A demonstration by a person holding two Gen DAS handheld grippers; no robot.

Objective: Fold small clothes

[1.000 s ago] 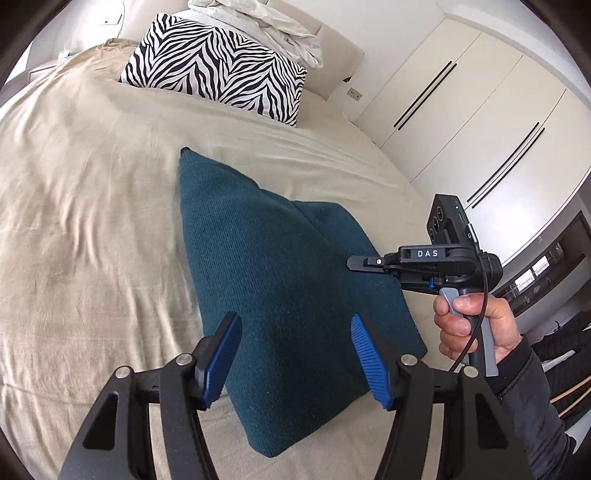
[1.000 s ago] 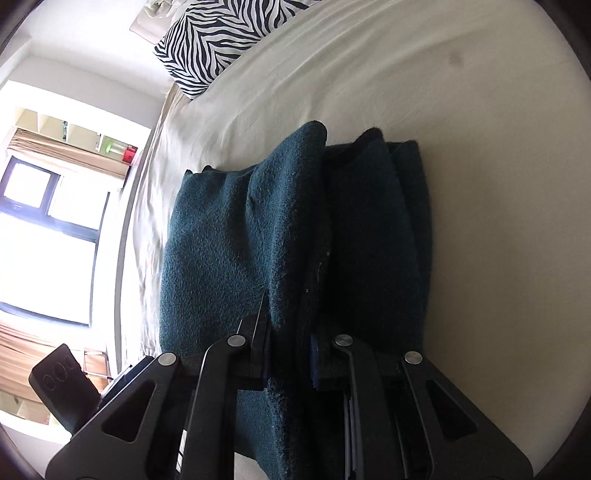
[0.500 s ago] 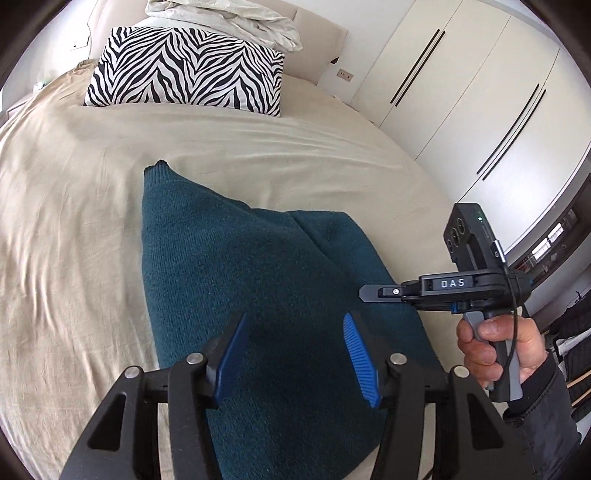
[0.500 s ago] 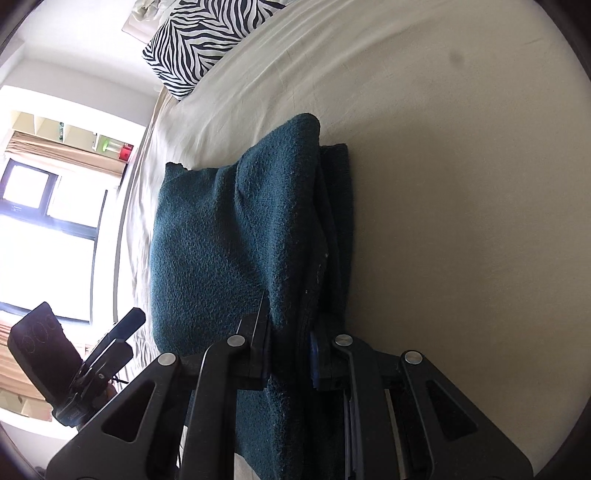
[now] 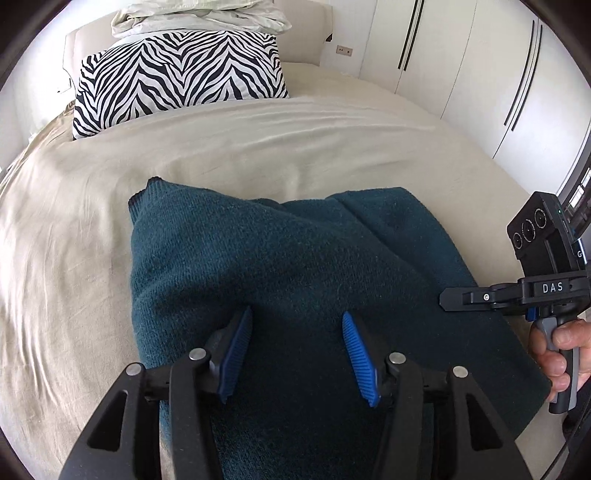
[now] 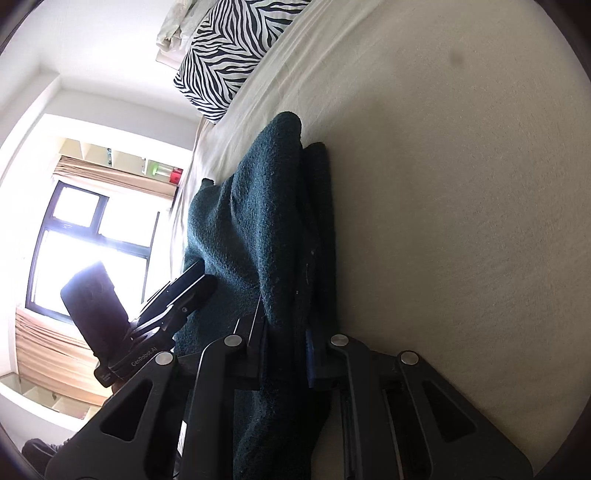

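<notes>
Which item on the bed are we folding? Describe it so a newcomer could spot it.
Start at the big bed with its beige sheet; below the zebra pillow lies the sweater. It is the only dark teal knit there, and the right gripper pinches its edge.

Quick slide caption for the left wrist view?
Open left tongs over teal sweater on bed; right tongs beside.

A zebra-striped black-and-white pillow point(image 5: 177, 77) leans at the head of a bed covered in a beige sheet point(image 5: 74, 206), crumpled pale linen point(image 5: 199, 16) behind it, white wardrobe doors with dark handles point(image 5: 461, 59) alongside; a bright dark-framed window point(image 6: 85, 236) opposite.
</notes>
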